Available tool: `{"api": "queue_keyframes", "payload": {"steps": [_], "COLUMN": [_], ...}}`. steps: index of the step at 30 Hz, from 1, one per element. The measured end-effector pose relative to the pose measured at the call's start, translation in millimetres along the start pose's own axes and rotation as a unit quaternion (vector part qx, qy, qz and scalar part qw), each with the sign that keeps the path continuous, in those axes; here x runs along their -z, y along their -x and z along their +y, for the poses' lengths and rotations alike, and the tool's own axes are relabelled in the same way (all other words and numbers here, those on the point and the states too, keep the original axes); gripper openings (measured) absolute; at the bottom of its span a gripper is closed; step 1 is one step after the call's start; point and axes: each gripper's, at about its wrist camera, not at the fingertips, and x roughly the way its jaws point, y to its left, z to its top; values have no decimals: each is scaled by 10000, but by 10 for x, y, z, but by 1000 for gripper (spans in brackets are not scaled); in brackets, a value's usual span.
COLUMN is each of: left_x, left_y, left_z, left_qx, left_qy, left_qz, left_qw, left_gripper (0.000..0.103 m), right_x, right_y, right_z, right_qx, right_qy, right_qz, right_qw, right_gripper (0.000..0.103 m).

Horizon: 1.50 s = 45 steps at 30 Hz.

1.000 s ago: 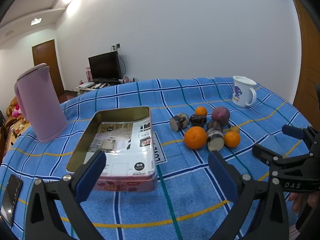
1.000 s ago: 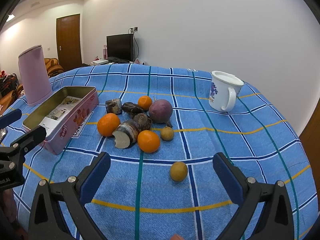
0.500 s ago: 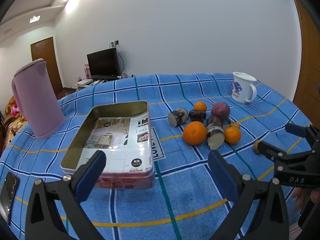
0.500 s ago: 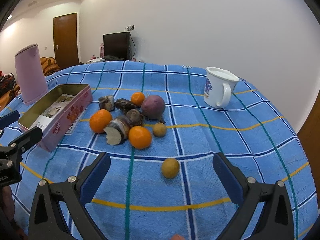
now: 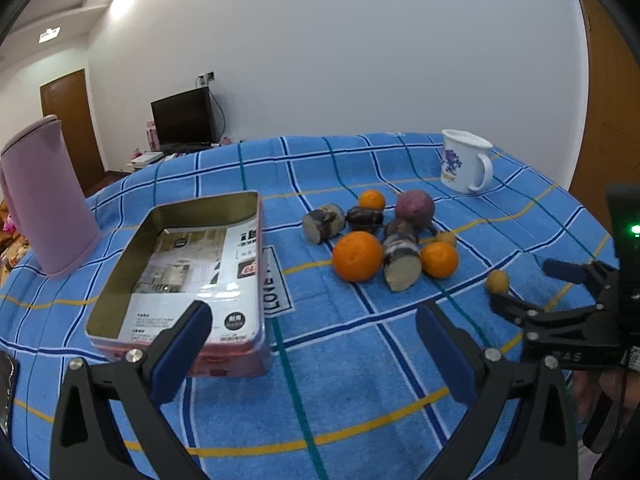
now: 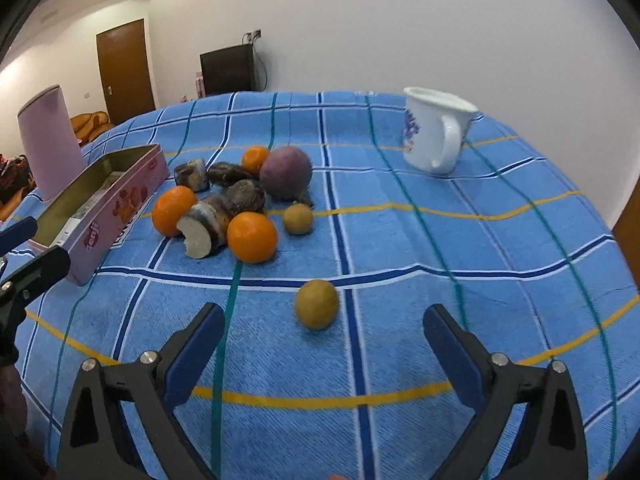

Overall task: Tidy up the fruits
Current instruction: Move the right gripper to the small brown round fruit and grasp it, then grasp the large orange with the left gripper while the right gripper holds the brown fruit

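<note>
A pile of oranges [image 5: 357, 256], cut taro pieces [image 5: 401, 259] and a purple round fruit [image 5: 414, 208] lies mid-table; the pile also shows in the right wrist view [image 6: 251, 237]. A small yellow-brown fruit [image 6: 317, 304] lies alone just ahead of my right gripper [image 6: 324, 340], which is open and empty. It shows at the right in the left wrist view [image 5: 497, 281]. A pink open tin [image 5: 188, 264] stands left of the pile. My left gripper [image 5: 312, 348] is open and empty, near the tin's front right corner.
A pink jug [image 5: 44, 200] stands at the far left. A white mug [image 6: 434, 134] stands at the back right. A blue checked cloth [image 6: 440, 264] covers the table. A dark phone [image 5: 6, 384] lies at the left edge.
Both grippers have moved forward and lower toward the table. The lone yellow-brown fruit now sits closer to the right gripper. Nothing was grasped.
</note>
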Motion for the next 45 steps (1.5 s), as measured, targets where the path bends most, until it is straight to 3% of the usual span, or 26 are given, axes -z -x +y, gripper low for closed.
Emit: {"api": "queue_keyframes", "payload": {"steps": [7, 13, 15, 19, 27, 30, 32, 37, 45], "left_x": [-127, -300, -356, -442, -442, -453, -422, -361, -329], "left_y": [-115, -308, -408, -720, -942, -1009, -1048, -1124, -1116], "left_z": [-123, -275, -321, -292, -252, -157, -98, -196, -160], "left_qx": [66, 242, 198, 208, 529, 575, 635, 574, 684], "left_qy": [-109, -162, -234, -50, 282, 502, 636, 491, 461], "left_qz": [83, 288, 311, 718, 943, 1042, 1137, 1267, 1084], "left_qw": [9999, 9992, 9990, 9972, 9937, 9916, 9894, 9891, 9907], "left_gripper": [103, 102, 97, 70, 68, 55, 52, 49, 46], "right_x": [-48, -51, -64, -81, -79, -81, -78, -76, -60], "right_y": [-263, -274, -266, -245, -252, -247, -253, -271, -272], "right_z": [-52, -65, -79, -89, -107, -101, -115, -87, -86], "right_qx": [-234, -446, -494, -571, -632, -616, -628, -580, -596], "right_qy": [-159, -213, -258, -285, -315, -285, -308, -246, -248], "right_qz": [490, 444, 383, 317, 332, 328, 344, 393, 392], "right_qw": [9984, 9978, 9977, 9975, 9969, 9972, 9970, 9972, 9971], "right_gripper": [60, 35, 35, 35, 35, 35, 35, 35, 35]}}
